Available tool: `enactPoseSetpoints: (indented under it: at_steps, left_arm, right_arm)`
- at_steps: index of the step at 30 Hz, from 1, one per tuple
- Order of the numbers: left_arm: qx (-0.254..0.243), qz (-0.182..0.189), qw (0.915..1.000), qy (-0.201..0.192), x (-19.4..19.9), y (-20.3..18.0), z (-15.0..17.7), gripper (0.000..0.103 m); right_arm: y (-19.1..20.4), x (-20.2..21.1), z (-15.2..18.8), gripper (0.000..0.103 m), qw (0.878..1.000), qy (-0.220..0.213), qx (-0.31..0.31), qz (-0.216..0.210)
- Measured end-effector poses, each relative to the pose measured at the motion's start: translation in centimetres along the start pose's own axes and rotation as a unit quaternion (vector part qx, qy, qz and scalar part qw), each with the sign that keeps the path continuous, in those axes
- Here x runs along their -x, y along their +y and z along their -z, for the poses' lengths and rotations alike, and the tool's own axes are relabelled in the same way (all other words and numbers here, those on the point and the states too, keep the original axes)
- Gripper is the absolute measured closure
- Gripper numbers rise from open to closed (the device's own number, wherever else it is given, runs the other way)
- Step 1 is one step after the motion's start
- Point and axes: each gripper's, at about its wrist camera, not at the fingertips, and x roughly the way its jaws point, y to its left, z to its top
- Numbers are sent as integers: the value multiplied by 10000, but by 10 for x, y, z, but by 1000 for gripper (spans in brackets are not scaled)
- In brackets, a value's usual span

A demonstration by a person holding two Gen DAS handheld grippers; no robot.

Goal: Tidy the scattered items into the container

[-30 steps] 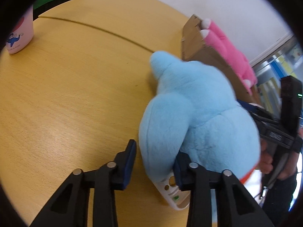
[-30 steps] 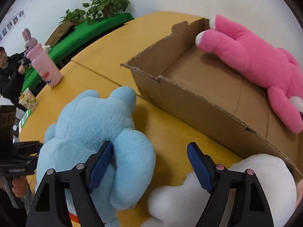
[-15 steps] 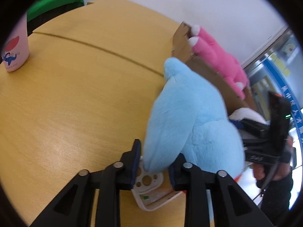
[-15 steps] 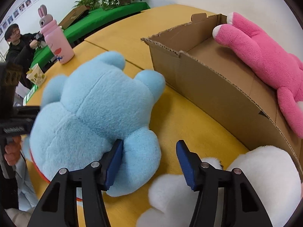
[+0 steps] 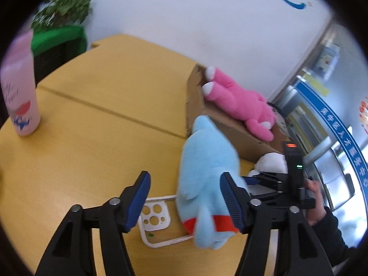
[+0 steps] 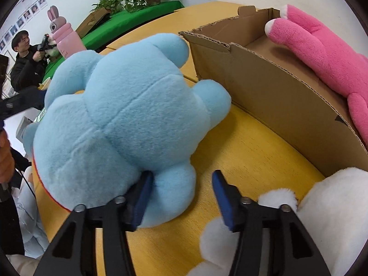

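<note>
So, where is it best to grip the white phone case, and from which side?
Probably by its long free edge, coming down from above on the side away from the blue plush toy. The white phone case lies flat on the table as a thin open frame, and its other end is tucked under the toy.

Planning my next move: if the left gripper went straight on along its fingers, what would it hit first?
Probably the blue plush, which leans into the gap of the opening left gripper, with the white phone case on the table just below. Depth is uncertain.
</note>
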Motion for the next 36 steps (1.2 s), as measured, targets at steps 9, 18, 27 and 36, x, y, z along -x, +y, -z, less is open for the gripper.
enactPoseSetpoints:
  at_steps: [9,18,27,36]
  left_arm:
    - [-486,-661,9935,788,-56,-2,-37,60]
    - [-737,-854,9904,799,-43,-3,-29,85]
    - [-822,-423,9956,154,-8,-37,-48,89]
    - [-1261,195,9902,-567,18,-101,-104,91]
  right_arm:
    - [9,-11,3,60,9998,68,50,-196]
    - [17,16,3,70,9987,-473,59,163]
    - [27,75,-17,71,9894,-1243,280,701]
    - [18,171,-42,71,9673,-2050,507,1403]
